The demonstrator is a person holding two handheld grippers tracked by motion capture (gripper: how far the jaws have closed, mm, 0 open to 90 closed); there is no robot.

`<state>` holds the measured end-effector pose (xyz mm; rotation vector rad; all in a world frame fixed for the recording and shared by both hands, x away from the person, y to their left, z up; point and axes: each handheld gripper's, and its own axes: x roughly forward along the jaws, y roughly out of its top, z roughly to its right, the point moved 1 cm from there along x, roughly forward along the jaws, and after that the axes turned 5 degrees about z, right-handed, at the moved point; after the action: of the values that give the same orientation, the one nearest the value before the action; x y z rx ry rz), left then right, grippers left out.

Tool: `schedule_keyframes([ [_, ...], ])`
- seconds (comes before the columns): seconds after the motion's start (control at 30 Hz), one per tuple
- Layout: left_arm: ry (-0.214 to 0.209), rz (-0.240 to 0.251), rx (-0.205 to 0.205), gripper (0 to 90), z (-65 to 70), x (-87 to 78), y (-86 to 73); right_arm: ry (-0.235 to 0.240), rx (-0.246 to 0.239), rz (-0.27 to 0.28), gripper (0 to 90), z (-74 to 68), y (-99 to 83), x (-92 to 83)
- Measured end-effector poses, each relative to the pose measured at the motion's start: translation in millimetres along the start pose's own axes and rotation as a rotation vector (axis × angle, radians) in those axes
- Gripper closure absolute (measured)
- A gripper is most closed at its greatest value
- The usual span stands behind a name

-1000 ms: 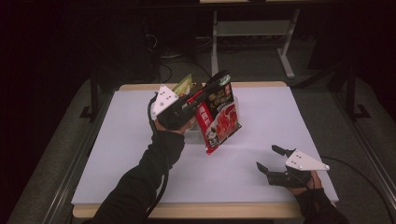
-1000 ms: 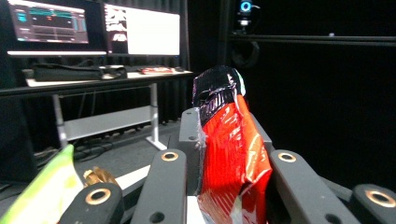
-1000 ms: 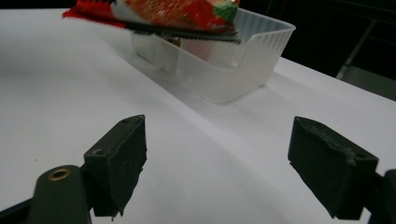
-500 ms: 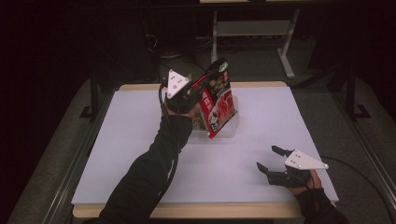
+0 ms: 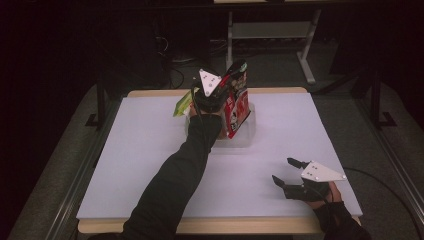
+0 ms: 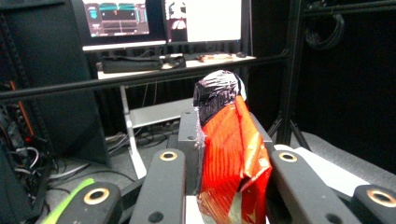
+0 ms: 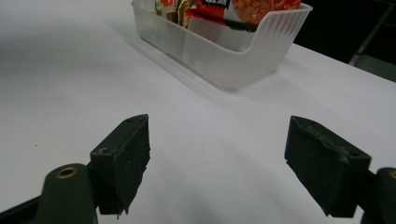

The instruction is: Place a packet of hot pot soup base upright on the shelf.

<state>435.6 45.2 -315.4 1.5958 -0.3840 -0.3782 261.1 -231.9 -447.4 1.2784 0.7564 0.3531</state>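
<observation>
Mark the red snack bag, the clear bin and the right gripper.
red snack bag (image 6: 231, 154), left gripper view, crinkled red face.
clear bin (image 7: 261, 49), right gripper view, ribbed front wall.
right gripper (image 5: 285, 172), high view, gap between its fingertips.

A white table (image 5: 140, 150) is lying beneath the left gripper (image 5: 227, 82) and the right gripper (image 5: 288, 171). A green packet (image 5: 182, 106) is showing just to the left of the left gripper. Beyond that gripper, two monitors (image 6: 116, 18) are glowing on a desk (image 6: 177, 63), a white shelf stand (image 5: 270, 32) is standing on the floor, and cables (image 5: 175, 62) are trailing beside it.
</observation>
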Motion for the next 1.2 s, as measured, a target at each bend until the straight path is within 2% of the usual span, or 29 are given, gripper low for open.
schedule_keyframes([
  [0.13,-0.001,0.014,-0.038,73.7,-0.2,3.1,-12.1,0.004,0.001,-0.005,21.5,0.4,-2.0,0.6],
  [0.2,-0.004,0.007,-0.028,73.6,1.3,3.6,-17.1,0.003,0.001,-0.006,21.5,0.4,-2.0,0.8],
  [0.23,-0.011,0.006,-0.036,73.4,2.8,3.6,-19.8,0.004,-0.001,-0.005,21.5,0.2,-1.8,0.7],
  [0.33,-0.023,0.009,-0.008,73.1,6.0,1.5,-25.2,0.002,-0.002,-0.002,21.5,0.1,-1.1,-0.1],
  [0.43,-0.043,0.016,-0.017,72.2,4.3,-1.2,-25.7,0.002,-0.005,-0.003,21.5,0.0,-1.1,-0.2],
  [0.67,-0.056,0.021,0.011,72.0,0.5,-6.1,-29.4,-0.003,-0.008,0.000,21.5,0.5,-0.4,-0.7],
  [0.77,-0.080,0.017,0.017,71.9,-2.4,-8.4,-35.0,0.000,-0.005,-0.001,21.5,-0.1,-0.3,-0.2],
  [0.8,-0.090,0.015,0.031,71.8,-1.9,-8.9,-36.9,0.001,-0.007,-0.004,21.5,-0.8,-0.3,0.2],
  [0.87,-0.110,0.007,0.093,71.9,2.9,-11.0,-42.9,0.004,-0.013,-0.007,21.5,-1.3,-0.5,1.0],
  [0.9,-0.117,0.002,0.101,71.8,5.7,-11.8,-45.9,0.003,-0.018,-0.010,21.5,-1.5,-0.5,1.3],
  [1.03,-0.131,0.015,0.090,71.2,10.5,-13.9,-49.4,0.002,-0.018,-0.010,21.5,-1.6,-0.4,1.4],
  [1.2,-0.139,0.002,0.081,70.9,6.5,-14.4,-51.4,-0.001,-0.019,-0.015,21.5,-2.1,-0.5,1.8],
])
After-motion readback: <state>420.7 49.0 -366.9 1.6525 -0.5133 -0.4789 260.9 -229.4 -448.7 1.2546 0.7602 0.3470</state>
